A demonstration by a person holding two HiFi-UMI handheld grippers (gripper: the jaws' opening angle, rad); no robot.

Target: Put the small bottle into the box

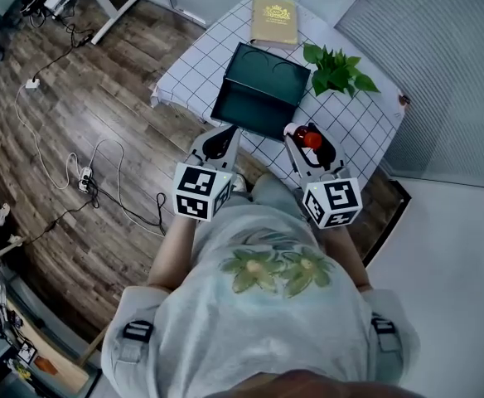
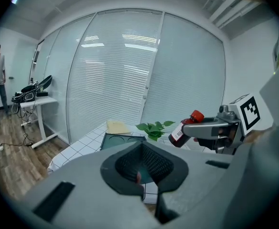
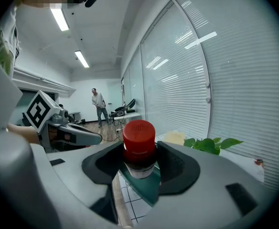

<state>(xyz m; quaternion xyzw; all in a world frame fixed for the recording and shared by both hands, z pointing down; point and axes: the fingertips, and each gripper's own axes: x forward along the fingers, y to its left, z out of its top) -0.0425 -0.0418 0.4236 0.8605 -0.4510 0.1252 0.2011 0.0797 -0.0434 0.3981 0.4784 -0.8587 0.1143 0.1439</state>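
The small brown bottle point(image 1: 310, 140) with a red cap is held in my right gripper point(image 1: 312, 145), which is shut on it just off the table's near edge. In the right gripper view the bottle point(image 3: 139, 149) stands upright between the pads of the right gripper point(image 3: 139, 165). From the left gripper view the bottle point(image 2: 184, 128) leans at the right. The dark green box point(image 1: 263, 89) lies open on the checked table point(image 1: 358, 118), beyond both grippers. My left gripper point(image 1: 218, 143) hangs beside the right one, its jaws together with nothing in them; its own view shows the left gripper point(image 2: 146, 182) the same.
A yellow book point(image 1: 273, 21) lies at the table's far edge and a leafy green plant point(image 1: 337, 69) stands right of the box. Cables point(image 1: 93, 181) trail over the wooden floor at left. A person point(image 3: 99, 107) stands far off by a desk point(image 2: 32, 101).
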